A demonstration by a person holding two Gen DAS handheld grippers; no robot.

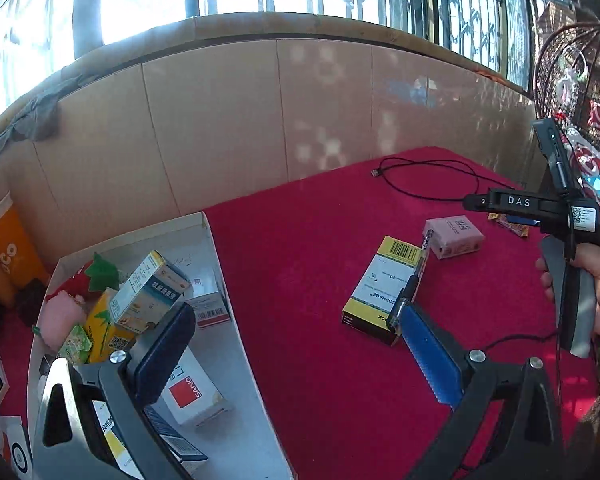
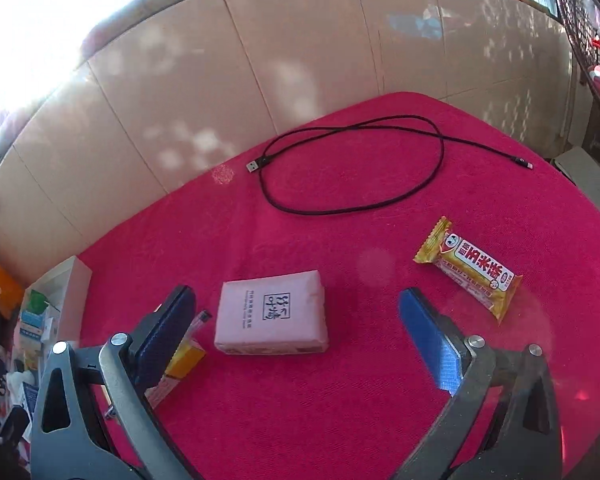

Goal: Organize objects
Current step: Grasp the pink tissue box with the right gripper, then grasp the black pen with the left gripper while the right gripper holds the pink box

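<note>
Left gripper (image 1: 296, 328) has its jaws spread wide with nothing between them, straddling the edge of the white box (image 1: 256, 392): one pad hangs over the box contents, the other over the red cloth (image 1: 300, 260), which looks like a hover at the drop spot, though that is a guess. The box is already stuffed with cartons and packets piled loosely, so it reads as the collection bin. Right gripper (image 2: 296, 320) is also wide and empty, tilted down, with the pink tissue pack (image 2: 271, 316) lying flat between and just ahead of its pads, not touching either; probably the next pick. The yellow medicine carton (image 1: 380, 284) lies just ahead of the left gripper's right pad, with a pen (image 1: 414, 276) resting across it, tip near the pink pack. The snack bar (image 2: 470, 270) lies ahead-right of the right gripper, and the black USB cable (image 2: 356, 168) is looped further ahead, well apart. Only the left wrist view shows the box contents, the carton's barcode face, and the hand (image 1: 598, 292) holding the right tool. Only the right wrist view shows the whole cable, the snack wrapper clearly, and the pack's printed top. In it the carton and pen are mostly hidden behind the left pad.
</note>
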